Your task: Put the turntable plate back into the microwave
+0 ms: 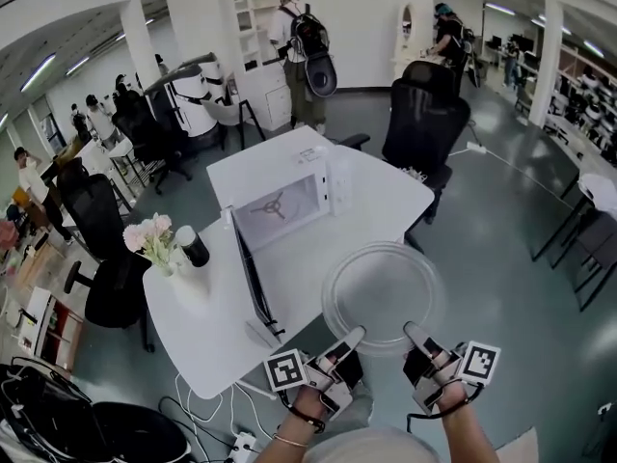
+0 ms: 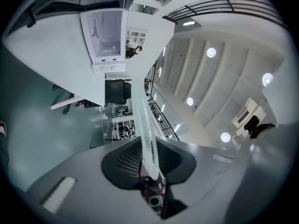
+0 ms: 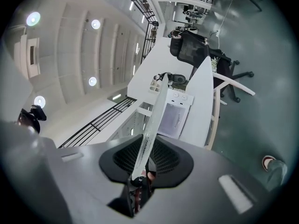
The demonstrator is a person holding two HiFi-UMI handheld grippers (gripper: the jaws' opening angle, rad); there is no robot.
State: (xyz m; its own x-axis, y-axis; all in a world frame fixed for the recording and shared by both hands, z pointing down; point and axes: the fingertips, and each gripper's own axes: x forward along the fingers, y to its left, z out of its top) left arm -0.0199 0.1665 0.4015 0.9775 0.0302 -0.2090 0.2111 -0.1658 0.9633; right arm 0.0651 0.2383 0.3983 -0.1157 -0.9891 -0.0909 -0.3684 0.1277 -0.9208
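A clear glass turntable plate (image 1: 381, 292) hangs level over the near right edge of the white table (image 1: 376, 196). My left gripper (image 1: 352, 338) is shut on its near rim, and my right gripper (image 1: 413, 333) is shut on the same rim a little to the right. In the left gripper view the plate (image 2: 145, 125) runs edge-on out of the left gripper (image 2: 149, 167). The right gripper view shows the plate (image 3: 152, 129) the same way in the right gripper (image 3: 142, 171). The white microwave (image 1: 280, 205) stands beyond the plate with its door (image 1: 253, 283) swung open towards me.
A vase of pink flowers (image 1: 152, 239) and a black cup (image 1: 193, 246) stand on the table left of the door. A black office chair (image 1: 424, 119) is behind the table. Cables and a power strip (image 1: 241, 444) lie on the floor near me. People stand far off.
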